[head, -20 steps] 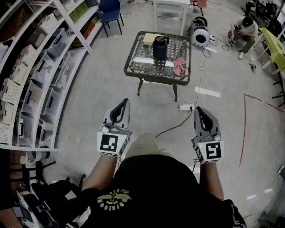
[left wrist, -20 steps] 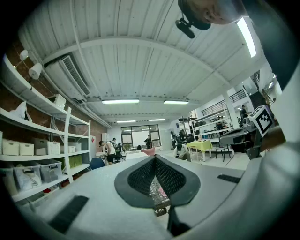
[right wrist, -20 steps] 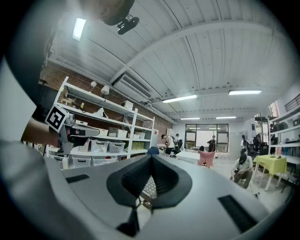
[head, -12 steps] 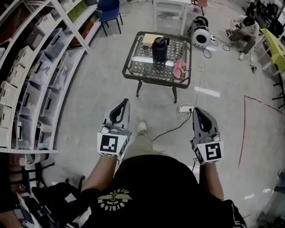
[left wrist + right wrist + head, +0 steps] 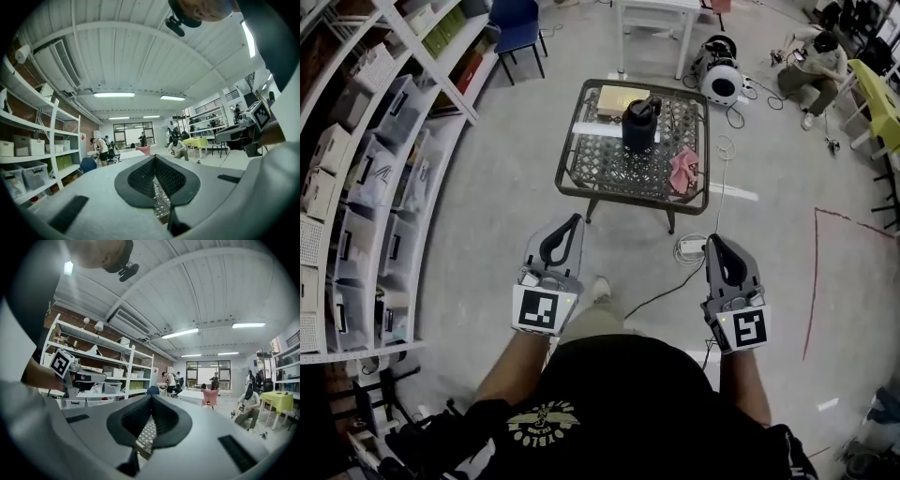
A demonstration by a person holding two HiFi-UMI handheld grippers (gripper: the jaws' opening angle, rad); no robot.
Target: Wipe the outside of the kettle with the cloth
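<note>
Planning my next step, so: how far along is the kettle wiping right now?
Nothing looks done yet. The kettle stands on the table with the pink cloth lying beside it, no gripper on it. In hand: nothing; the left gripper and right gripper are both shut and empty, well short of the table. Left: reach the table, pick up the cloth, wipe the kettle's outside.

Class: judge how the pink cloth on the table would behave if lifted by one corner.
Probably floppy: the cloth lies crumpled in folds. Likely light, being small beside the kettle. Unlikely to roll, as it lies low on the table.
</note>
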